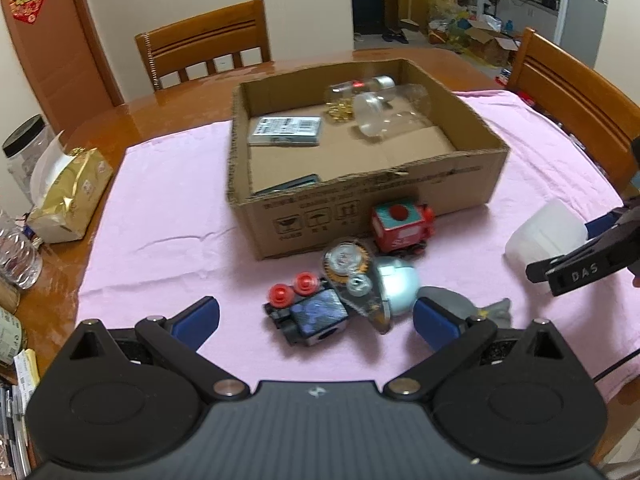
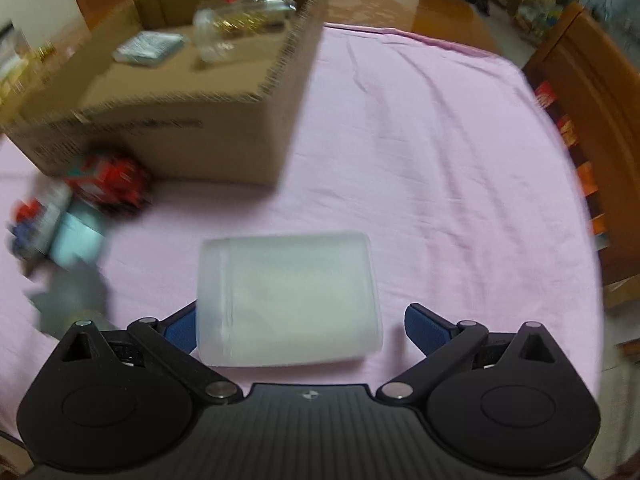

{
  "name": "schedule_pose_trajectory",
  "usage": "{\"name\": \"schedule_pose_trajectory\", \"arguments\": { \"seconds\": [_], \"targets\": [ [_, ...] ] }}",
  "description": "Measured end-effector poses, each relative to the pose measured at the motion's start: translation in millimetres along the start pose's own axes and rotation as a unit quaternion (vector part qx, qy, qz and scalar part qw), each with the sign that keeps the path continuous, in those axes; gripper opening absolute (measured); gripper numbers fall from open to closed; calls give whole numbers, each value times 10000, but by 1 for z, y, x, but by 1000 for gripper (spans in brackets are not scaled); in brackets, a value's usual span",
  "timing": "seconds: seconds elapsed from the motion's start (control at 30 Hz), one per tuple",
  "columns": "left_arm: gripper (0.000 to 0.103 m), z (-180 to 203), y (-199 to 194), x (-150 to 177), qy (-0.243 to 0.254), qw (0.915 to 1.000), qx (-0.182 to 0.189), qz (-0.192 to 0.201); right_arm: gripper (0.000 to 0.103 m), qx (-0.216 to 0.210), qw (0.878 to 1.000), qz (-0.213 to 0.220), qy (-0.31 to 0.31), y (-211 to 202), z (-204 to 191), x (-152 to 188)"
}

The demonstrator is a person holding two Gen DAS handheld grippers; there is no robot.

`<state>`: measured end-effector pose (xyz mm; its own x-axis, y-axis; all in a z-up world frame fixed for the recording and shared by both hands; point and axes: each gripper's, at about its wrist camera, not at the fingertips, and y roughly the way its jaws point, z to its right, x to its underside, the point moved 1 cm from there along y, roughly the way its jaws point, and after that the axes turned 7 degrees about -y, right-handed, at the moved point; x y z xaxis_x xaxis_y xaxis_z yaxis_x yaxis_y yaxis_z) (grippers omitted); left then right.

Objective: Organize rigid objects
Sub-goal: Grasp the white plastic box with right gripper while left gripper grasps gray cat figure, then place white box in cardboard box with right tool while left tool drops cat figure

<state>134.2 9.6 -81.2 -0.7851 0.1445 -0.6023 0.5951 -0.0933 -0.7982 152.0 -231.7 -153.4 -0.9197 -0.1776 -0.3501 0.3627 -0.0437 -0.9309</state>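
An open cardboard box (image 1: 460, 184) (image 2: 168, 140) on the pink cloth holds clear jars (image 1: 384, 108) and a grey packet (image 1: 286, 131). In front of it lie a red toy train (image 1: 402, 224), a toy robot (image 1: 316, 312) and a grey piece (image 1: 456, 304). My left gripper (image 1: 316, 318) is open, its fingers on either side of the robot. My right gripper (image 2: 304, 326) is open around a frosted white plastic container (image 2: 288, 300), which also shows in the left wrist view (image 1: 546, 234). The left pad touches it and the right pad stands apart.
Wooden chairs (image 1: 208, 44) (image 1: 576, 96) stand around the table. A gold bag (image 1: 70, 196), a black-lidded jar (image 1: 26, 152) and a water bottle (image 1: 16, 256) sit at the table's left edge. The pink cloth (image 2: 440, 160) stretches right of the box.
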Motion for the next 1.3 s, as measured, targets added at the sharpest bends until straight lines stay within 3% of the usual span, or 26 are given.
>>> {"name": "schedule_pose_trajectory", "arguments": {
  "seconds": [0.23, 0.6, 0.7, 0.87, 1.07, 1.13, 1.3],
  "targets": [
    [102, 26, -1, 6, 201, 9985, 509, -13, 103, -283, 9995, -42, -105, 8, 14, 11],
    [95, 47, 21, 30, 221, 9914, 1209, -440, 103, -378, 9980, 291, -417, 3, 16, 19],
    [94, 49, 32, 36, 160, 9905, 1272, -497, 103, -408, 9974, 342, -480, 3, 17, 19],
    [82, 56, 49, 43, 105, 9894, 1321, -596, 103, -434, 9968, 390, -545, 3, 17, 20],
    [80, 67, 55, 41, 353, 9921, 1182, -247, 103, -448, 9960, 489, -593, 3, 17, 22],
    [74, 70, 56, 40, 409, 9929, 1103, -167, 103, -454, 9959, 502, -598, 2, 17, 24],
    [72, 70, 55, 40, 398, 9933, 1075, -155, 103, -455, 9958, 522, -591, 2, 17, 24]
  ]
}}
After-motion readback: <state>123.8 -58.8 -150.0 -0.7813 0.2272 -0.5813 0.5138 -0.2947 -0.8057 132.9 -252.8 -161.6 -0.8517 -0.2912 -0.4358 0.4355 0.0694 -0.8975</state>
